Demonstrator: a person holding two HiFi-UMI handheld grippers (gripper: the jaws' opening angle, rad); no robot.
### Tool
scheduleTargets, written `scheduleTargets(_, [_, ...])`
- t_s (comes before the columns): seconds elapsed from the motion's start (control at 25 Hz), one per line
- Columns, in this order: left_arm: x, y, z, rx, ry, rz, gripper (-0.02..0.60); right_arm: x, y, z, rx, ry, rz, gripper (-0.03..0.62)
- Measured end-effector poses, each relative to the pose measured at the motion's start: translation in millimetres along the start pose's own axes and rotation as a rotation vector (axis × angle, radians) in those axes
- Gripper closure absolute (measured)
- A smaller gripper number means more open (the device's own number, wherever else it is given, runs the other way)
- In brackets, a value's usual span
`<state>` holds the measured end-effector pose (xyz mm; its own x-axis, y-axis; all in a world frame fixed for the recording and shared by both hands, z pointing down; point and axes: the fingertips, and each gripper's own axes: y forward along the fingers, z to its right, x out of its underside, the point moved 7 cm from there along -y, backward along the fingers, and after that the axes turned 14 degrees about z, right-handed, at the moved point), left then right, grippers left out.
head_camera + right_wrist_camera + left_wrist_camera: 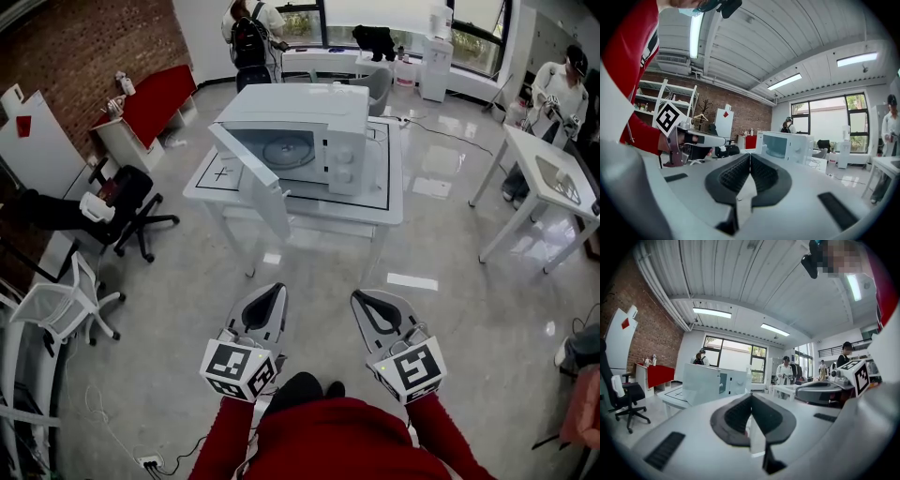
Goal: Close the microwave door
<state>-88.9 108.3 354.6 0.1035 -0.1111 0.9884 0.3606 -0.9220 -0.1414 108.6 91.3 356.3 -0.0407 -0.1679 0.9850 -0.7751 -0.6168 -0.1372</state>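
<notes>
Microwave door wide open, both grippers far from it

The microwave door [251, 178] swings out front-left of the microwave [314, 122] on the white desk [394, 202]. The left gripper [275, 292] and right gripper [362, 300] have their jaws together and empty. A hard or off-centre shove could slide the microwave or leave the door unlatched.

White microwave on white table, red sleeves

Microwave [309, 117] & its door [253, 178] white, window greyish; table [394, 202] white w/ thin black lines. L gripper [274, 294] & R gripper [362, 300] pale grey w/ black pads, each w/ 1 cube of black-&-white square markers. Sleeves [223, 441] red. Brick wall [84, 56] red-brown, office chair [131, 192] black, floor [450, 328] glossy light grey, cabinet [155, 98] red, ceiling [764, 282] white.
</notes>
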Motion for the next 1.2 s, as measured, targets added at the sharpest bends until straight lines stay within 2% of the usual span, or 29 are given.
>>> scheduleTargets(0.44, [-14.5, -1.1, -3.0, -0.054, 0.062, 0.004, 0.569, -3.5, 12.9, 10.4, 0.003, 0.057, 0.06, 0.58])
scheduleTargets(0.88, [-3.7, 9.1, -19.2, -0.092, 0.041, -0.016, 0.569, 6.3, 45.4, 19.9, 0.017, 0.054, 0.044, 0.58])
scheduleTargets(1.2, [3.1, 30.9, -51.8, -0.111, 0.026, -0.019, 0.569, 18.3, 82.0, 25.9, 0.003, 0.053, 0.021, 0.576])
